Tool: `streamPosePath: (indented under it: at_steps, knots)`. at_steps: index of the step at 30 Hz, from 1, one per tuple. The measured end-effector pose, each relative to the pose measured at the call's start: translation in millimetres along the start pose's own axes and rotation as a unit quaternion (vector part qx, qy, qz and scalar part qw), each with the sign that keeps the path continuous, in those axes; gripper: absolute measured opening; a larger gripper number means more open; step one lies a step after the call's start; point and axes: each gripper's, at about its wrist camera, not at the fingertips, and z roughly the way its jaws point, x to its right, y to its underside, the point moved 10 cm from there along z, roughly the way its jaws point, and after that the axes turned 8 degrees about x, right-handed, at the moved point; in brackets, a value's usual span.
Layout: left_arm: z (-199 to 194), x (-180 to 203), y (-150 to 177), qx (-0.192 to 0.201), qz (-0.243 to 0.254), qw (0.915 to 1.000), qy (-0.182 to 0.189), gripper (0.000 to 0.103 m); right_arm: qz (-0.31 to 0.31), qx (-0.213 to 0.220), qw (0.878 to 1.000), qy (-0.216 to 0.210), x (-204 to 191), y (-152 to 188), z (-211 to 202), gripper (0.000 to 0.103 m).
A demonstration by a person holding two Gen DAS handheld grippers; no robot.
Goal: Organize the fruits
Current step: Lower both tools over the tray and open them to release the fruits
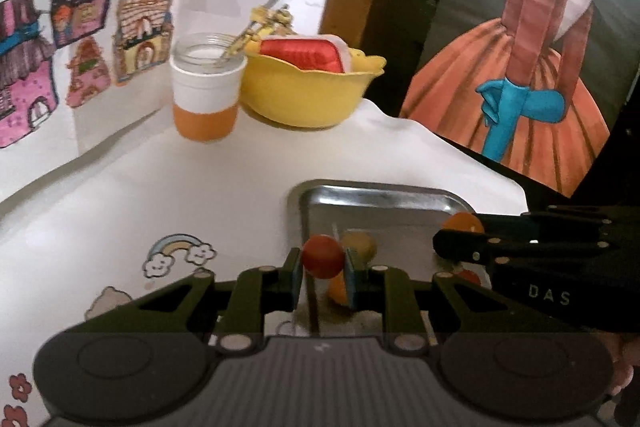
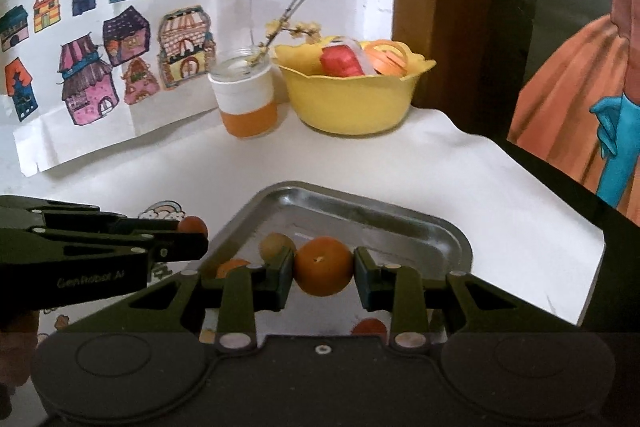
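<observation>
The left gripper (image 1: 323,267) is closed on a small red round fruit (image 1: 323,255), pinched between its blue-padded fingers just above the near edge of the metal tray (image 1: 376,199). The right gripper (image 2: 324,267) is clamped on an orange (image 2: 323,265), held over the same tray. Down in the tray lies a yellowish round fruit (image 2: 274,245), with another orange fruit (image 2: 231,267) close beside it. The tray sits on a white table (image 2: 360,163). Farther back, near the wall, a yellow bowl (image 2: 352,99) holds a red item (image 2: 340,63), and just beside it stands a glass jar (image 2: 246,95) with a flowering twig (image 2: 296,3).
</observation>
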Motion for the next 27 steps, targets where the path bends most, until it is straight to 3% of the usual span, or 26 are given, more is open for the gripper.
streamPosePath:
  at_steps: [27]
  knots:
    - [0, 13, 27, -0.034, -0.001, 0.9994, 0.006, 0.024, 0.006, -0.012, 1.0, -0.015, -5, 21, 3, 0.034]
